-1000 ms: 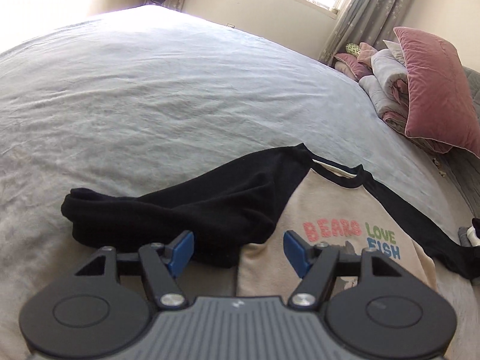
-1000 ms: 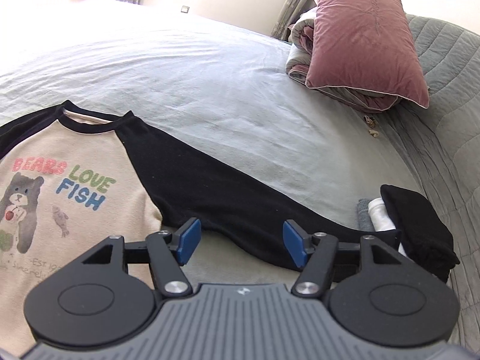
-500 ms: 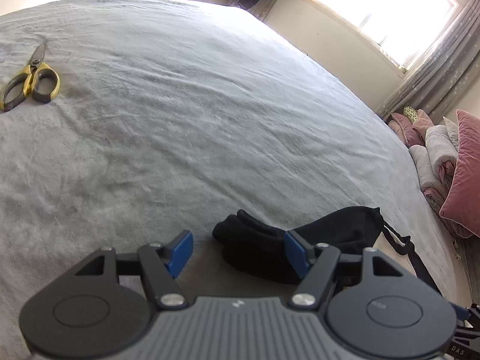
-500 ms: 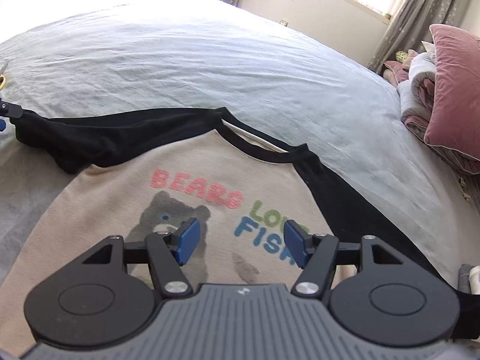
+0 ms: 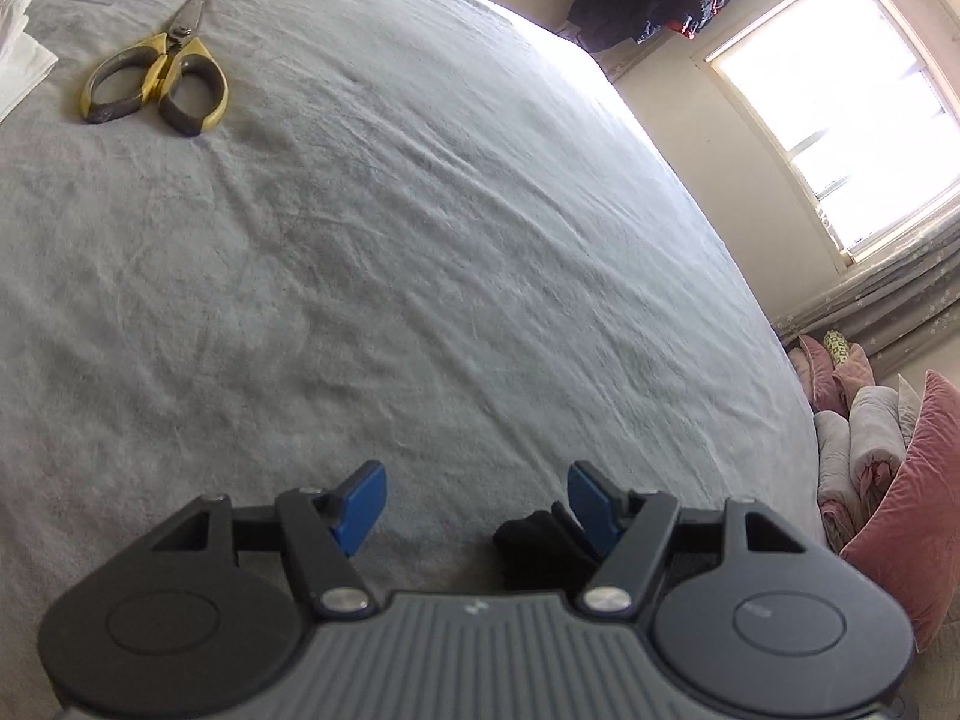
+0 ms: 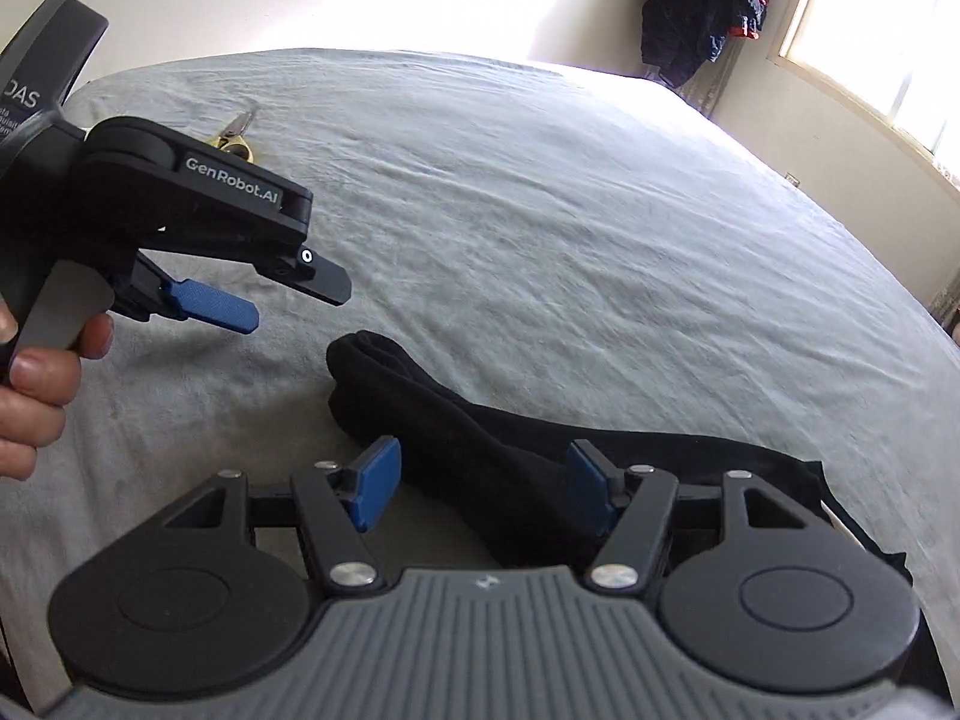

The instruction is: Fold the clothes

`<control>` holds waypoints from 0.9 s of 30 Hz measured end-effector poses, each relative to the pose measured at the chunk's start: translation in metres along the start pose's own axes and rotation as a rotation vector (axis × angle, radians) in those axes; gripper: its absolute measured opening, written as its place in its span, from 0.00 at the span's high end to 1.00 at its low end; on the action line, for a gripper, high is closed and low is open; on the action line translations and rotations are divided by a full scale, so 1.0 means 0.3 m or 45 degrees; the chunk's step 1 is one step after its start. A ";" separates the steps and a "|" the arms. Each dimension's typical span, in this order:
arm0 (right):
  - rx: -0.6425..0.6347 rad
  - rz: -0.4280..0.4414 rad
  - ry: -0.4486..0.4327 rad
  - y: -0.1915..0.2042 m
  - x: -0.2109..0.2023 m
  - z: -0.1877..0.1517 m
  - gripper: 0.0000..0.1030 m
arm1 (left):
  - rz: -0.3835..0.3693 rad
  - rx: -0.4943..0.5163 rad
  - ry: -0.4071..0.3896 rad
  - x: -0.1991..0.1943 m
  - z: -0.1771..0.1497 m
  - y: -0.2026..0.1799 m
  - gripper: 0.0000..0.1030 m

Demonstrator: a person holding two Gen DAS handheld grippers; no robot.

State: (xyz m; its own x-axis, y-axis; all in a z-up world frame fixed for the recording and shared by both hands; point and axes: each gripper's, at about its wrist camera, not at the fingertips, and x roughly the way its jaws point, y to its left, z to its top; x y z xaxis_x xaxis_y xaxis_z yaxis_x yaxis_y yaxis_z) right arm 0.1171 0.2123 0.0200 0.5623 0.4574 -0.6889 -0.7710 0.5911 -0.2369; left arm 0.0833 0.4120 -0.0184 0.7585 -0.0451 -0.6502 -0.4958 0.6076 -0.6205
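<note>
The shirt's black sleeve (image 6: 432, 420) lies bunched on the grey bed sheet (image 6: 540, 228), its cuff end pointing left. My right gripper (image 6: 483, 492) hovers open just above the sleeve, which runs under its two blue pads. The shirt's printed front is out of view. My left gripper (image 6: 294, 300) is held in a hand (image 6: 36, 384) up and to the left of the cuff, apart from it. In the left wrist view the left gripper (image 5: 477, 507) is open with nothing between its pads, and only the cuff tip (image 5: 528, 540) shows beside its right finger.
Yellow-handled scissors (image 5: 150, 84) lie on the sheet far ahead to the left, next to a white cloth (image 5: 18, 60) at the edge. Pink pillows and rolled bedding (image 5: 888, 480) are piled at the right. Dark clothes (image 6: 702, 6) hang by the window.
Both views have swung left along the shirt. The printed front has left the right wrist view, which now shows the left sleeve. The left gripper has passed beyond the cuff.
</note>
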 end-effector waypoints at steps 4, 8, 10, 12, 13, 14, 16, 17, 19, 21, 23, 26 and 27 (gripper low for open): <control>-0.090 0.046 -0.016 0.076 0.075 0.051 0.45 | -0.020 -0.039 -0.004 0.000 0.016 0.013 0.34; -0.040 0.044 -0.033 0.061 0.102 0.057 0.84 | -0.034 -0.020 0.001 0.002 0.015 0.008 0.34; 0.102 0.044 -0.080 0.003 0.080 0.046 0.86 | -0.041 0.004 0.012 0.008 0.010 -0.001 0.34; 0.285 0.042 -0.128 -0.077 0.048 -0.002 0.86 | -0.045 0.036 0.028 0.022 -0.004 -0.022 0.34; 0.383 0.040 -0.148 -0.122 0.034 -0.039 0.86 | -0.066 0.051 0.047 0.034 -0.014 -0.036 0.34; 0.481 0.037 -0.168 -0.167 0.019 -0.076 0.86 | -0.097 0.058 0.073 0.047 -0.025 -0.047 0.34; 0.678 0.031 -0.206 -0.256 -0.011 -0.150 0.86 | -0.163 0.060 0.138 0.079 -0.056 -0.074 0.34; 0.776 0.028 -0.226 -0.301 -0.025 -0.187 0.86 | -0.185 0.068 0.163 0.091 -0.071 -0.088 0.34; 0.968 0.022 -0.263 -0.388 -0.053 -0.262 0.86 | -0.211 0.111 0.205 0.118 -0.106 -0.129 0.34; 1.065 0.008 -0.273 -0.431 -0.050 -0.337 0.86 | -0.220 0.172 0.233 0.140 -0.139 -0.171 0.34; 1.136 0.008 -0.296 -0.456 -0.048 -0.399 0.86 | -0.230 0.228 0.261 0.164 -0.174 -0.210 0.34; 1.202 0.031 -0.341 -0.464 -0.038 -0.466 0.86 | -0.273 0.279 0.310 0.200 -0.222 -0.259 0.34; 1.215 0.043 -0.353 -0.463 -0.032 -0.482 0.86 | -0.288 0.291 0.326 0.211 -0.236 -0.274 0.34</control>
State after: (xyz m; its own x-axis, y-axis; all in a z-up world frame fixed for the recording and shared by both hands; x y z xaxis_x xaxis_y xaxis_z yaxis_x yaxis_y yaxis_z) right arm 0.1757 0.0298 -0.0394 0.6885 0.5507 -0.4719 -0.2929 0.8064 0.5138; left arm 0.1421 0.3031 -0.0398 0.6936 -0.3762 -0.6144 -0.1998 0.7189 -0.6658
